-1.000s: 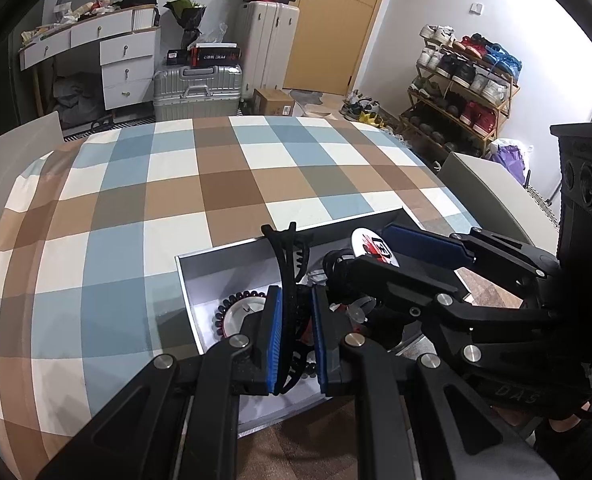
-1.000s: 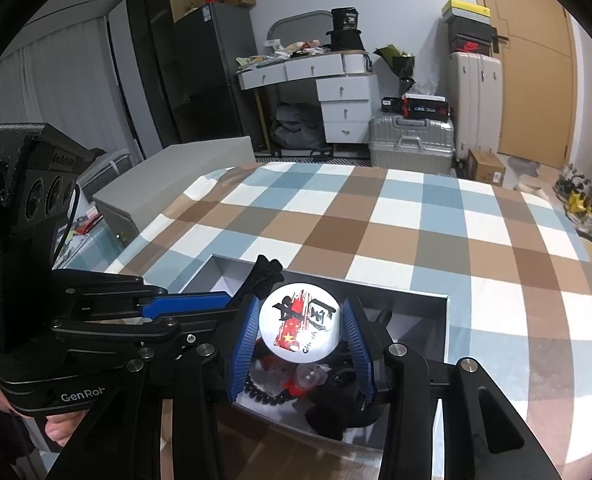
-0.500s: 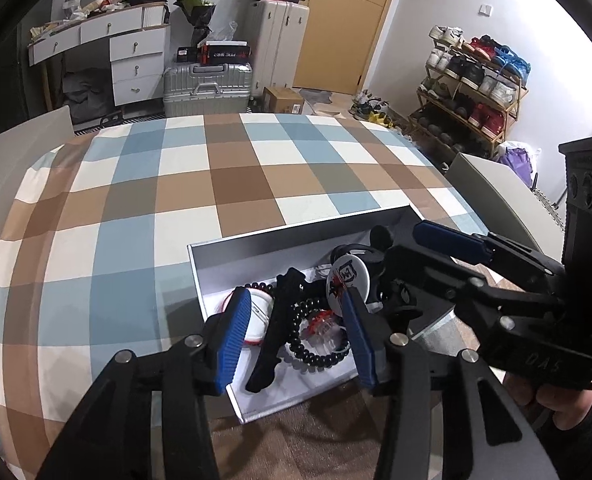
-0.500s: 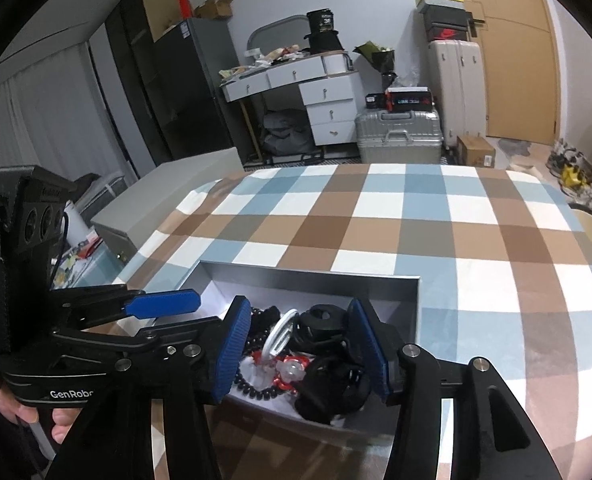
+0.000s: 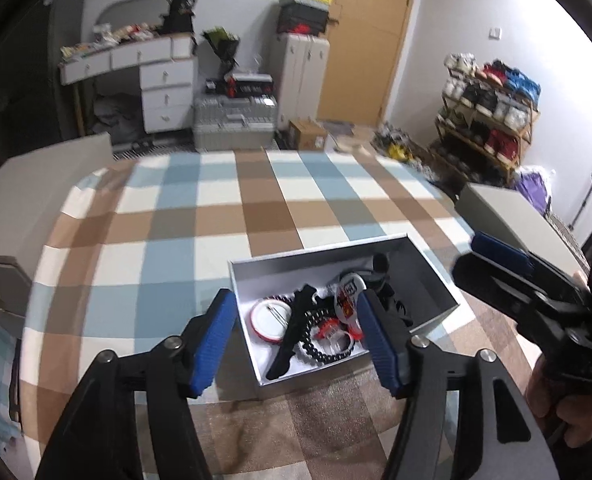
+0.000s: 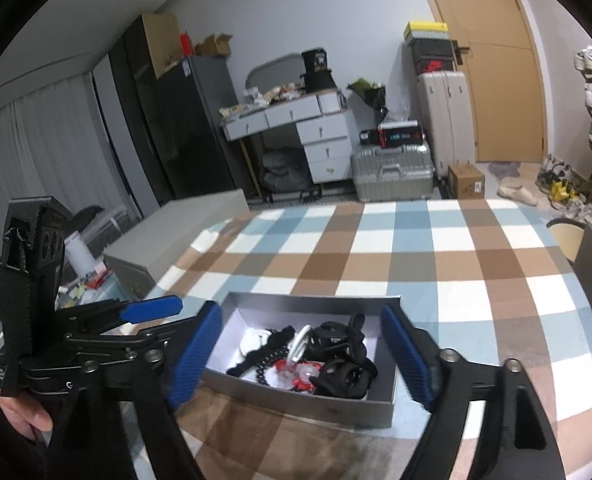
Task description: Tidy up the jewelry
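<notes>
Tabletop (image 5: 223,216): checked blue, brown and white cloth.
Grey box (image 5: 436,280): tangled black beads (image 5: 316,340), round badges (image 5: 269,320).
Left hand-held gripper (image 5: 296,344): just opened, empty.
Right hand-held gripper (image 6: 304,360): just opened, empty.

Black linkage grippers (image 5: 296,344), blue ribbed pads, silver screws, seemingly dark sleeves.
</notes>
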`<act>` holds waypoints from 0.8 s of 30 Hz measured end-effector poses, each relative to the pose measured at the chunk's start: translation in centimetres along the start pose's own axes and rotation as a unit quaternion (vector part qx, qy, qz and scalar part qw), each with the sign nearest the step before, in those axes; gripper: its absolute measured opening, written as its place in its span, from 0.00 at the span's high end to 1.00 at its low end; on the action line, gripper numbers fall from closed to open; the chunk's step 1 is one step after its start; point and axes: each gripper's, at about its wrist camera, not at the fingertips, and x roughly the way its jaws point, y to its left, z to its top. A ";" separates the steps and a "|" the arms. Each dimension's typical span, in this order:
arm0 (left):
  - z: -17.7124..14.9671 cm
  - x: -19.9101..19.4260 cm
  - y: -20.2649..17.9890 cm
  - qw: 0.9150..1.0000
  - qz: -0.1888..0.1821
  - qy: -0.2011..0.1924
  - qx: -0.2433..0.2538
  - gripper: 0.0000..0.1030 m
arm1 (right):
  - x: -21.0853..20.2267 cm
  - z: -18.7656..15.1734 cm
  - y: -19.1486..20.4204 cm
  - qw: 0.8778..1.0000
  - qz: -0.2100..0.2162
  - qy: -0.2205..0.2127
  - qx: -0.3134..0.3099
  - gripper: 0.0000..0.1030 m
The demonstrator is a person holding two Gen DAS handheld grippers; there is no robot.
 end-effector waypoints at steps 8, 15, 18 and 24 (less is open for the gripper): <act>-0.6 -2.3 0.3 0.995 0.040 -0.083 -0.026 0.19 | -3.0 -0.8 0.7 0.999 0.010 -0.051 -0.001 0.01; -2.6 -2.5 0.5 0.985 0.071 -0.151 -0.033 0.01 | -5.4 -2.7 1.6 0.994 0.003 -0.105 -0.010 0.00; -3.3 -3.0 0.6 0.980 0.088 -0.173 -0.038 0.01 | -6.2 -3.5 2.1 0.992 -0.007 -0.124 -0.025 0.00; -5.0 -2.9 0.6 0.971 0.130 -0.202 -0.018 0.01 | -6.7 -5.1 3.4 0.987 -0.038 -0.138 -0.067 0.00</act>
